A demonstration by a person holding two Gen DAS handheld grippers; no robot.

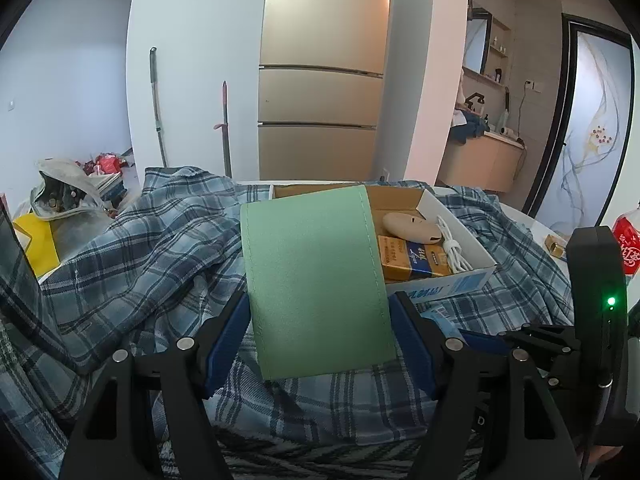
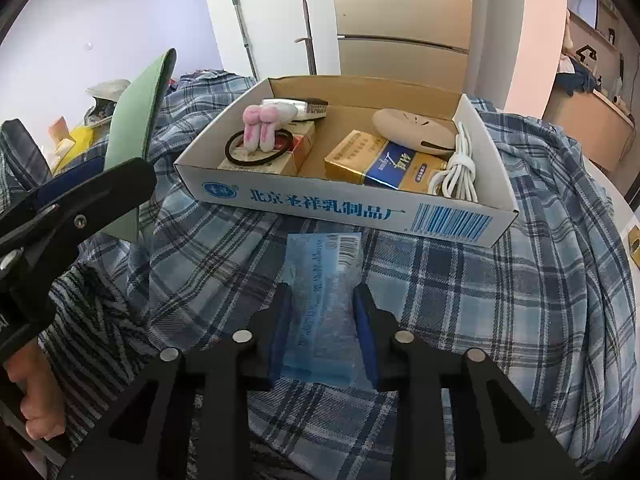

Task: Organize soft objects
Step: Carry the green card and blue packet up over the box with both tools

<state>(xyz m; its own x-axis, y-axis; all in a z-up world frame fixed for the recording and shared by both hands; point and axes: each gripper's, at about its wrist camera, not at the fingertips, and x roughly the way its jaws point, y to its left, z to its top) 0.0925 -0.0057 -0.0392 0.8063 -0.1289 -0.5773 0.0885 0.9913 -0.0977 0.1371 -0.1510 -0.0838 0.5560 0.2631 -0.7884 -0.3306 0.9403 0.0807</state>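
So this is somebody's living space with a tall gold fridge point(image 1: 320, 80) behind, and the work surface is buried under a blue plaid cloth point(image 2: 480, 300). Sitting on it is the cardboard box point(image 2: 312, 200), already partly filled. I count one pink plush bunny toy point(image 2: 261, 130), one black hair band point(image 2: 256, 152), one brush point(image 2: 304, 106), one beige oval gadget point(image 2: 412, 130), one coiled white cable point(image 2: 456, 168), and two small packs: a reddish one point(image 2: 296, 144) under the band and a gold-and-blue one point(image 2: 384, 164). Two things are not in yet, as far as I can tell. The right gripper point(image 2: 322, 324) has its jaws narrow, squeezing one blue plastic packet point(image 2: 320, 280) just in front of the box. The left gripper point(image 1: 320, 336) stands wide, clamped across one green pouch point(image 1: 316, 280), held up off the cloth. I'd guess roughly two-thirds done, but the plaid cloth itself may need folding.
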